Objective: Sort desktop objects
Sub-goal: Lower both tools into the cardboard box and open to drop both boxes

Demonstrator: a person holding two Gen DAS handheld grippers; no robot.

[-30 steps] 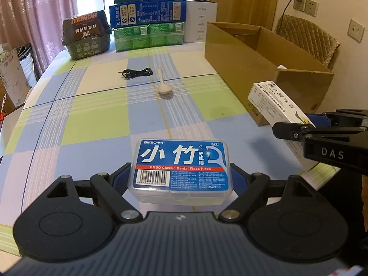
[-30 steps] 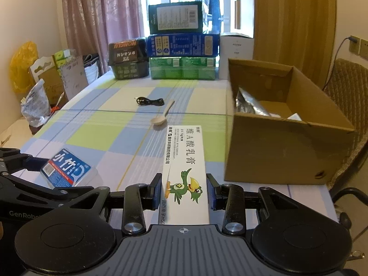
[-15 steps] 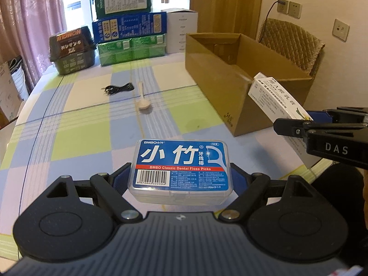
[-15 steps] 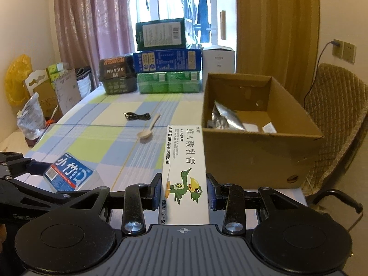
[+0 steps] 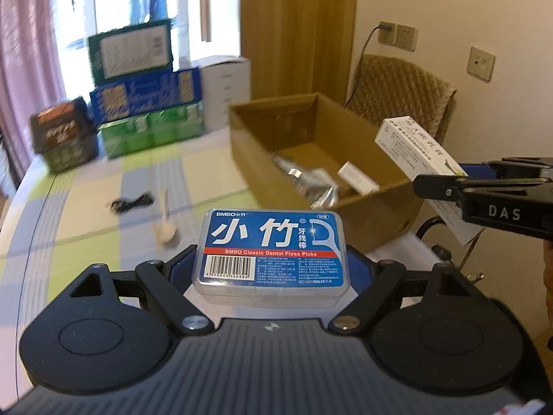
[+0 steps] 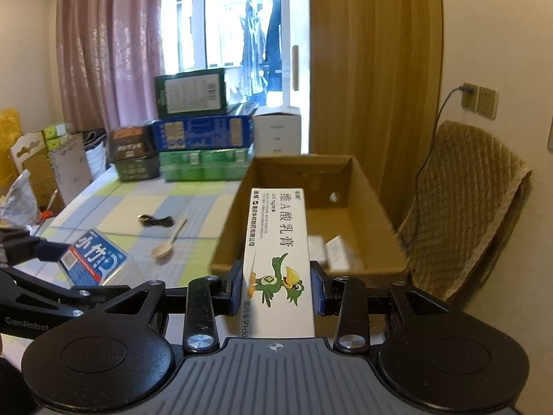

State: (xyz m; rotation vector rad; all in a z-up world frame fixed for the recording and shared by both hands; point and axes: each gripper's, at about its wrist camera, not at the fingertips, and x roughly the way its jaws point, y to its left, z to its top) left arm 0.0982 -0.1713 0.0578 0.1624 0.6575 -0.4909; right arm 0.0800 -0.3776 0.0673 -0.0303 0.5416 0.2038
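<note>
Two claws, each loaded. Left claw (image 5: 271, 269) is clamped on a clear plastic floss-pick case with a blue label (image 5: 271, 250), held flat above the checked table (image 5: 86, 214). Right claw (image 6: 278, 285) is clamped on a long white card ointment carton with a green bird (image 6: 278, 242); its long axis points forward, far end already over the near wall of the open brown cardboard box (image 6: 366, 269). That box lies ahead and right of the left claw, so the right claw is nearer. Beyond: wooden spoon (image 6: 169, 242), black cable (image 6: 155, 221).
</note>
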